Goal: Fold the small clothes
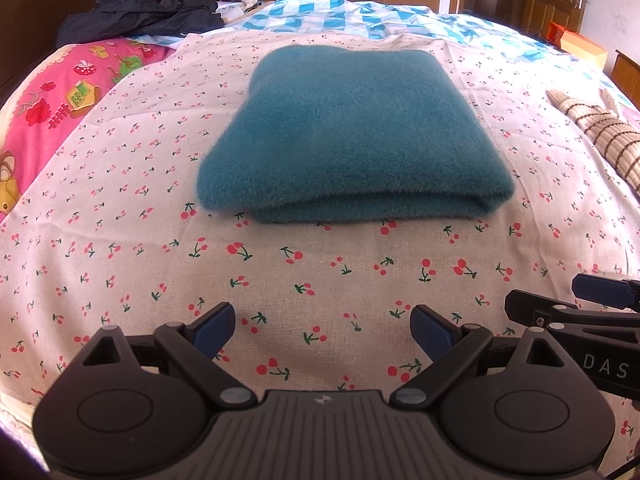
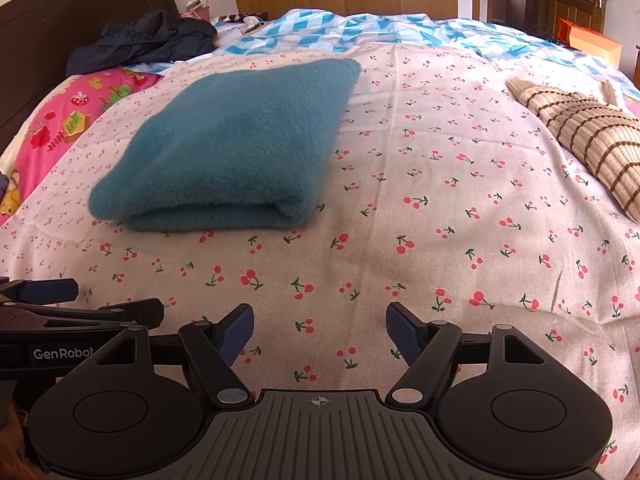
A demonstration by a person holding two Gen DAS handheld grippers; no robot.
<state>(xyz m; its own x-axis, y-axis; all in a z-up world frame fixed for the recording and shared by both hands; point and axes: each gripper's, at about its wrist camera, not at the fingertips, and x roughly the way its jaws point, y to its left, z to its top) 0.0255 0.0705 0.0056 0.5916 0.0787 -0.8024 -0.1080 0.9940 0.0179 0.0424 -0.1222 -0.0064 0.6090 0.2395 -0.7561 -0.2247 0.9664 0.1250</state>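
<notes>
A fuzzy teal garment (image 1: 348, 132) lies folded in a neat rectangle on the cherry-print sheet (image 1: 280, 272); it also shows in the right wrist view (image 2: 236, 148), to the left. My left gripper (image 1: 323, 330) is open and empty, above the sheet in front of the garment's near folded edge, apart from it. My right gripper (image 2: 320, 330) is open and empty, over the sheet to the right of the garment. Each gripper's fingers show at the side of the other's view.
A beige garment with brown stripes (image 2: 584, 140) lies at the right of the bed. A dark jacket (image 2: 140, 42) is heaped at the headboard, beside a pink pillow (image 1: 52, 108). A blue checked quilt (image 1: 360, 12) lies behind. An orange box (image 2: 592, 42) stands far right.
</notes>
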